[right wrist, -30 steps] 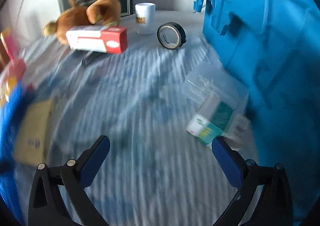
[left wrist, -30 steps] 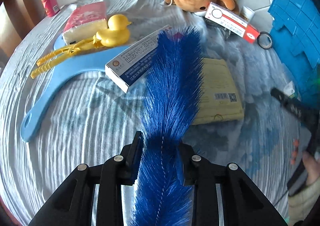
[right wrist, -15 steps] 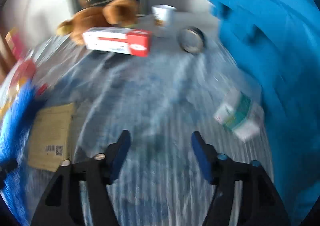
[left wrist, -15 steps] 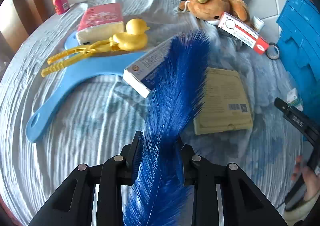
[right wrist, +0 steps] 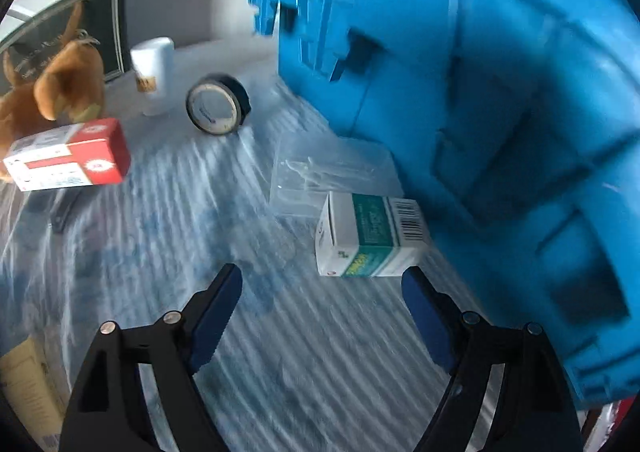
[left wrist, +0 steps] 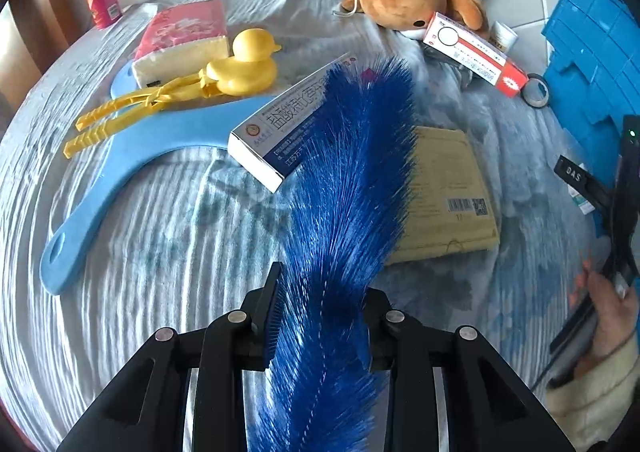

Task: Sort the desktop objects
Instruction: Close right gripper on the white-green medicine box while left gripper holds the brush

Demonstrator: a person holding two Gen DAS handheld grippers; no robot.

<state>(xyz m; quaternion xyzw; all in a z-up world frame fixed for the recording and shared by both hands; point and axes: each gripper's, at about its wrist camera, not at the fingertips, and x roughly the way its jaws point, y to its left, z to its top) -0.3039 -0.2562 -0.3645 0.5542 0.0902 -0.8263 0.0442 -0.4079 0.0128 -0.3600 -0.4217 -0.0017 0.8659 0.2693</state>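
The left gripper (left wrist: 320, 316) has its jaws pinched in close on the blue bristle brush (left wrist: 348, 188), clamped low on the bristles around the wire core. That thing looks super light and springy, so the fluff will squash and could slip; I'd grip the twisted wire stem, not the bristles. It's deep blue, feathery, and pokes away over the white-and-blue medicine box (left wrist: 288, 132) and the tan flat parcel (left wrist: 444, 188).

The right gripper (right wrist: 320, 292) is empty; its jaws have just been widening and stand wide apart. The green-and-white carton (right wrist: 368, 236) sits just beyond them, near the big blue crate (right wrist: 500, 112) on the right. Small, stiff cardboard, easy to grab across the flat sides.
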